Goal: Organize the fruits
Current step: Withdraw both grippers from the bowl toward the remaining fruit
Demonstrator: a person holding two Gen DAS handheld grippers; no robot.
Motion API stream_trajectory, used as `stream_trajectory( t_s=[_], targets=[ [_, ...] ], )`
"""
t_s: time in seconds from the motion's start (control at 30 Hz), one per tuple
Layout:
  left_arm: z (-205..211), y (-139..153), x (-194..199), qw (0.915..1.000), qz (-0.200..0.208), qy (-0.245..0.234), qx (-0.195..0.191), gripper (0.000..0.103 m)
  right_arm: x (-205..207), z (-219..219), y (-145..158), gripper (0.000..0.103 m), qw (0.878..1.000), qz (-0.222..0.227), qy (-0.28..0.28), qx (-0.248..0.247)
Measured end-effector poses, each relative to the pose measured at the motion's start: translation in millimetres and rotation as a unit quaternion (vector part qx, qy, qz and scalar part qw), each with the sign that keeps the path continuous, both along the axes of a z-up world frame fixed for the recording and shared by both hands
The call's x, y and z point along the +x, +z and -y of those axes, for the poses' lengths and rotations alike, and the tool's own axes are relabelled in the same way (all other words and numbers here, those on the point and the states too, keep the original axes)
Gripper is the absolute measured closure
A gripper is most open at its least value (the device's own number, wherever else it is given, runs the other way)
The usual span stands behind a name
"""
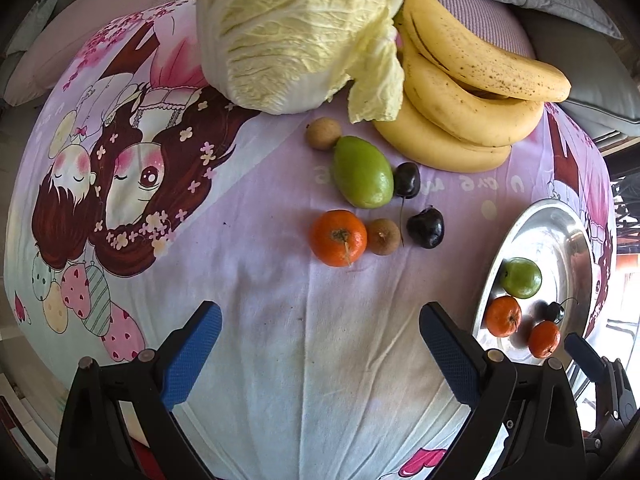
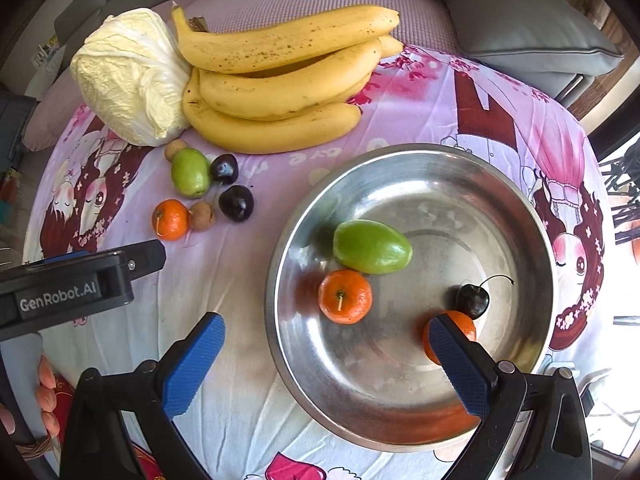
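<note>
A steel bowl (image 2: 532, 216) holds a green fruit (image 2: 372, 246), two tangerines (image 2: 345, 295) and a dark cherry (image 2: 474, 300). Loose on the cloth lie a tangerine (image 1: 338, 237), a green fruit (image 1: 363, 171), two dark cherries (image 1: 426, 227) and two brown longans (image 1: 383, 236). My left gripper (image 1: 320, 356) hovers open just short of the loose tangerine, holding nothing. Open as well, my right gripper (image 2: 326, 364) hangs over the bowl's near rim; its right finger (image 2: 460, 364) covers part of the second tangerine (image 2: 466, 326). In the left wrist view the bowl (image 1: 576, 240) shows at the right.
A bunch of bananas (image 2: 280, 80) and a napa cabbage (image 2: 128, 76) lie at the back of the cartoon-print cloth (image 1: 260, 320). Grey cushions (image 2: 520, 20) sit behind. A person's fingers (image 2: 46, 388) hold the left gripper's body (image 2: 72, 284), which shows at the left edge.
</note>
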State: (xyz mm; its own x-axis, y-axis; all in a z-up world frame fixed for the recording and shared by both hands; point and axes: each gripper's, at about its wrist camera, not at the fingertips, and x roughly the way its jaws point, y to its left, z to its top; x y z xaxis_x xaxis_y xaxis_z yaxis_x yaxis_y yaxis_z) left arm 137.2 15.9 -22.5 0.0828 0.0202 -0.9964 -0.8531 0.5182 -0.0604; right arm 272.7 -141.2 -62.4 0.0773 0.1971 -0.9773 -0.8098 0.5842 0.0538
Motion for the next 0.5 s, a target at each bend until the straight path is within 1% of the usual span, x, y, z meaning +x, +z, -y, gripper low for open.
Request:
stream_trajectory(
  t_s=[0.2, 0.33, 0.5],
  targets=[
    [-28.7, -1.3, -32.9, 0.9996, 0.013, 0.024, -0.009, 0.004, -14.6, -17.2, -1.7, 0.0, 1.0, -0.004, 0.018, 0.0],
    [-45.6, -1.3, -54.2, 0.9994, 0.014, 0.031, 0.0, 0.004, -23.7, -27.8, -2.1, 0.0, 1.0, 0.0, 0.027, 0.007],
    [-71.1, -2.8, -73.2, 0.999, 0.01, 0.043, 0.005, 0.004, -33.2, -41.9, -6.2, 0.0, 0.999, -0.004, 0.036, 0.003]
  ],
)
